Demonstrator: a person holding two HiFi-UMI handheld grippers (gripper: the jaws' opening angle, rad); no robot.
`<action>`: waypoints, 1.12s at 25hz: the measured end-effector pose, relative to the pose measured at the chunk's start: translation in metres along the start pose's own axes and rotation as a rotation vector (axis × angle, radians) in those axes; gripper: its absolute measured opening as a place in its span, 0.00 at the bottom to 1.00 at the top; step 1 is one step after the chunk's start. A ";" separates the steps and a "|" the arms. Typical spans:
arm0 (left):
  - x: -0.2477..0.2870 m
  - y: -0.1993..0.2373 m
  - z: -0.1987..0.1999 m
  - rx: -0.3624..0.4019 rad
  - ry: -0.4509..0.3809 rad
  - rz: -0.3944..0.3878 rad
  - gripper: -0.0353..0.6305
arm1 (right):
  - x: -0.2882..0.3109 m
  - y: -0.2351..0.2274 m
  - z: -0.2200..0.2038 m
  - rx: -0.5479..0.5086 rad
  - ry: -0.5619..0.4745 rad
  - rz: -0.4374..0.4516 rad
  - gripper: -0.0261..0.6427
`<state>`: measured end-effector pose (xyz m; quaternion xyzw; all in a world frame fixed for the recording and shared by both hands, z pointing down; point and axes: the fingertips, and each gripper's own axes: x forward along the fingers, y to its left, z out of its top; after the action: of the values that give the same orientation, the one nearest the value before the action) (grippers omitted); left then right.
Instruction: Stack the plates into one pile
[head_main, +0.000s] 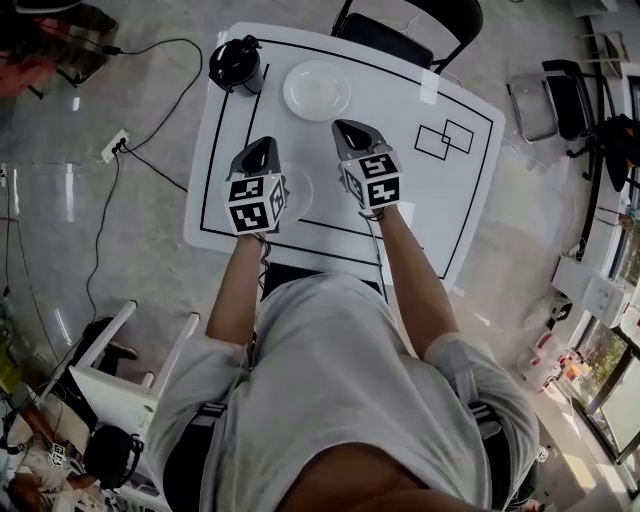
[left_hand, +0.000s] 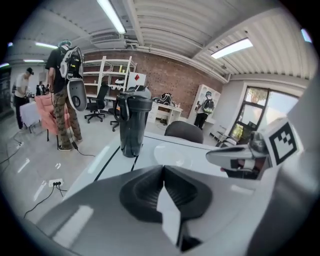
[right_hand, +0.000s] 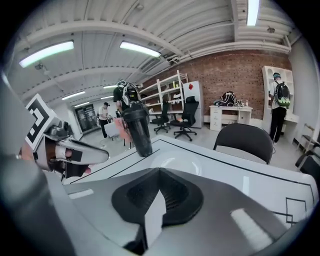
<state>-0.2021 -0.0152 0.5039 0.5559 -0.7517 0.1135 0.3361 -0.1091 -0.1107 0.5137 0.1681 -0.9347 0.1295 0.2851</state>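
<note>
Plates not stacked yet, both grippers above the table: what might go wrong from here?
The tall black lidded jug stands beside the far round white plate, near the white table's corner; a reach there might topple it.
The nearer pale plate lies partly under the left gripper, white on white: easily bumped.
Both it and the right gripper are shut, empty; lowered so, they might shove a plate.
</note>
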 end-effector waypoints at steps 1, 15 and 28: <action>-0.009 -0.003 -0.001 0.010 -0.011 0.009 0.06 | -0.008 0.007 0.001 -0.002 -0.018 0.008 0.04; -0.128 -0.063 -0.044 0.036 -0.076 0.081 0.06 | -0.121 0.086 -0.032 0.000 -0.116 0.086 0.04; -0.175 -0.062 -0.091 -0.033 -0.044 0.117 0.06 | -0.157 0.129 -0.073 -0.031 -0.064 0.111 0.04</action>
<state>-0.0841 0.1452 0.4488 0.5078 -0.7919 0.1084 0.3214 -0.0012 0.0686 0.4629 0.1156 -0.9531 0.1251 0.2501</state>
